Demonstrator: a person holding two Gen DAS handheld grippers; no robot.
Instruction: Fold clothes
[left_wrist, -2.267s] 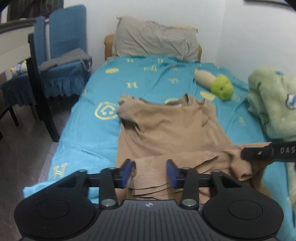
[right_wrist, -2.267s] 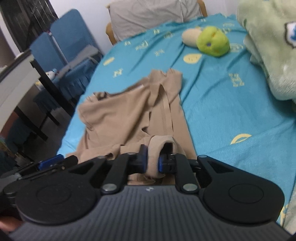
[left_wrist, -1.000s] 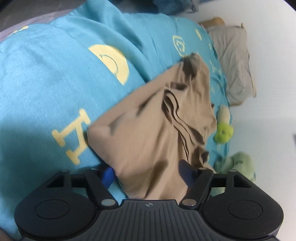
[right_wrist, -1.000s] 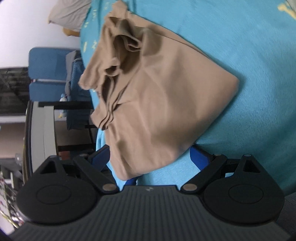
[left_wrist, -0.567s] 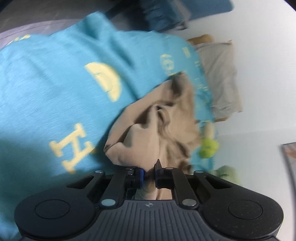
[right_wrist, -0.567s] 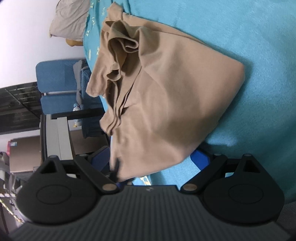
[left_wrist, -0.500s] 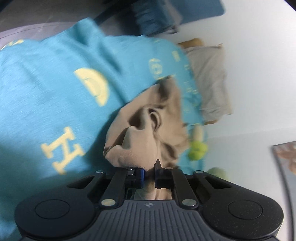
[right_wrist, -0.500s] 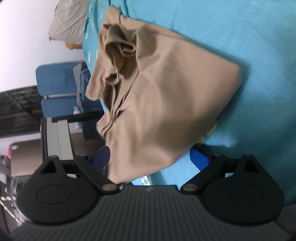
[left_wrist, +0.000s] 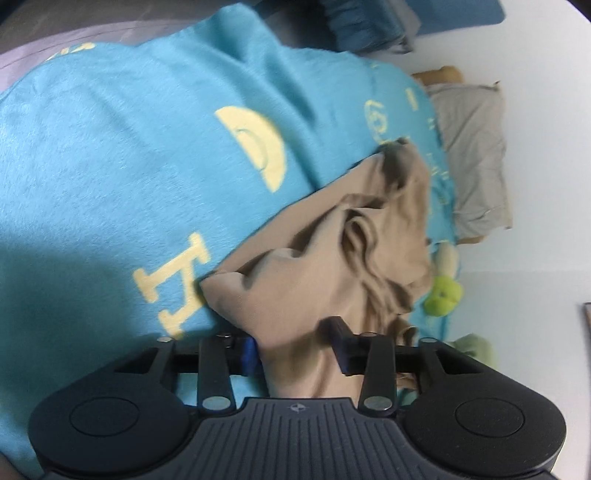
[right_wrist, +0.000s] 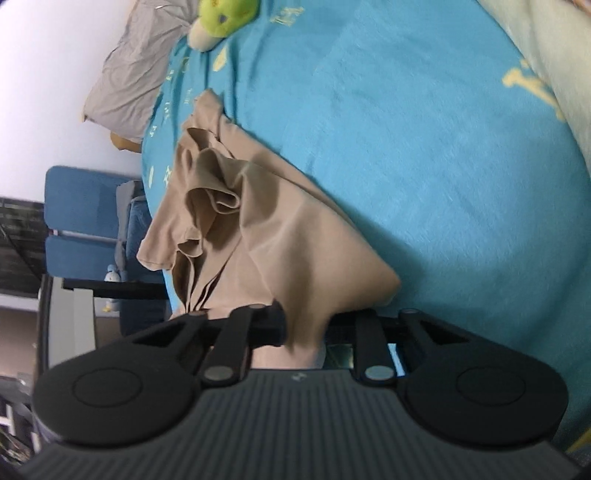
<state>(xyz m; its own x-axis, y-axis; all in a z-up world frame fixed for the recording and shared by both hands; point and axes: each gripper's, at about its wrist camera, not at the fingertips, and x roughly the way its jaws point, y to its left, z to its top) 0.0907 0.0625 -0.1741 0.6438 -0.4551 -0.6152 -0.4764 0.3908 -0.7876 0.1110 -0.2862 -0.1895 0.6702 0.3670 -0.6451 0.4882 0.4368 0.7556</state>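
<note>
A tan shirt (left_wrist: 332, 266) lies bunched on the blue bedsheet (left_wrist: 110, 184); it also shows in the right wrist view (right_wrist: 273, 236). My left gripper (left_wrist: 295, 350) has its jaws apart, with a thick fold of the shirt's near left corner between them. My right gripper (right_wrist: 306, 332) holds the near right corner; cloth fills the gap between its jaws. Both views are rolled sideways. The cloth hides the fingertips of the right gripper.
A grey pillow (left_wrist: 476, 158) and a green plush toy (left_wrist: 443, 295) lie at the head of the bed. A pale green blanket (right_wrist: 546, 48) lies along the right side. Blue chairs (right_wrist: 92, 221) and a dark table stand left of the bed.
The left jaws were pinched tight on the corner half a second ago and now stand apart around the cloth. The right jaws have narrowed onto the other corner, and that gripper has turned.
</note>
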